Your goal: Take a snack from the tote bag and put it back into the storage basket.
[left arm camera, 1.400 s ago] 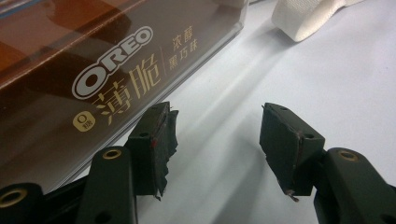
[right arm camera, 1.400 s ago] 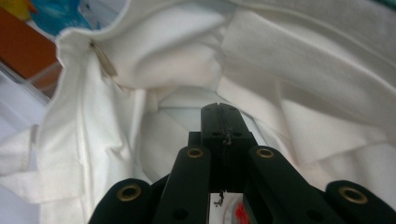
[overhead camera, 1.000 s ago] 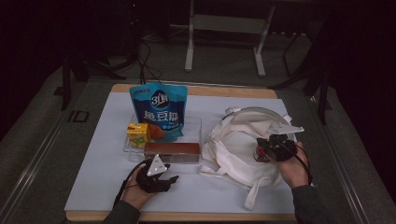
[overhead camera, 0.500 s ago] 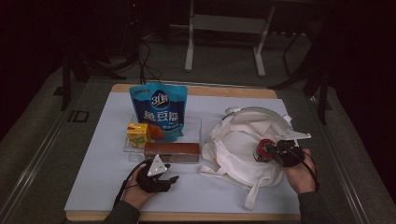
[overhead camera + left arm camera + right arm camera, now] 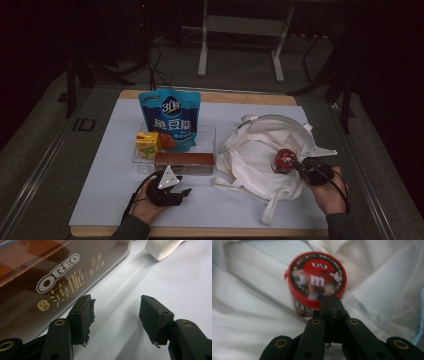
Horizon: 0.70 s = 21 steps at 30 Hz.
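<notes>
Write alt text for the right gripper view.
The right gripper, its black jaws shut together, points at a red-lidded M&M's tub resting on a white cloth bag. The picture is slightly blurred.

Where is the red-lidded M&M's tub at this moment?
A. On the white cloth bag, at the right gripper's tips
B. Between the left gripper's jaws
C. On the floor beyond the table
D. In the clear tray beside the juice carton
A: the M&M's tub sits on the white cloth bag, just ahead of the shut right gripper.
</notes>
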Available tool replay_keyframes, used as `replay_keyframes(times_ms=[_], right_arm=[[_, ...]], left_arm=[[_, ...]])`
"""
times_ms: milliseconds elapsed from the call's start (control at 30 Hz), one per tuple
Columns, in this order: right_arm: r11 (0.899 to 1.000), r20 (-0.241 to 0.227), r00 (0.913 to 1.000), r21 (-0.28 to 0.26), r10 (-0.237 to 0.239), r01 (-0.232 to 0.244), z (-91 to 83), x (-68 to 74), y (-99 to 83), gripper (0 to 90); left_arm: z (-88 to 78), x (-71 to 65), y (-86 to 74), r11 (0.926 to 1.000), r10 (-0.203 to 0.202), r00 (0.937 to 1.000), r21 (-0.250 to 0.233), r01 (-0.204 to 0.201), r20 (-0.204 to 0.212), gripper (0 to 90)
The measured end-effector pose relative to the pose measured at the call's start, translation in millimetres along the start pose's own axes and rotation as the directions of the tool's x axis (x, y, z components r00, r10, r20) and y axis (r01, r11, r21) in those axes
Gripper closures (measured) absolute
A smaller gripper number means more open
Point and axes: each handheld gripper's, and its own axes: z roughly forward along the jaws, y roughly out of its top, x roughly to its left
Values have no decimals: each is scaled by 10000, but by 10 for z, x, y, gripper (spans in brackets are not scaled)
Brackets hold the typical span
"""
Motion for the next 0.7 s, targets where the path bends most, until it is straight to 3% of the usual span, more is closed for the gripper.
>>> replay_keyframes(times_ms=[300, 700], right_arm=[[9995, 89, 9999, 298, -125, 122, 45, 19, -38, 900], [9980, -471, 9973, 272, -558, 571, 77, 157, 25, 899]], left_arm=[[0, -1, 0, 10000, 11, 10000, 7, -11, -6, 439], [1, -3, 1, 10000, 22, 10000, 19, -22, -4, 439]])
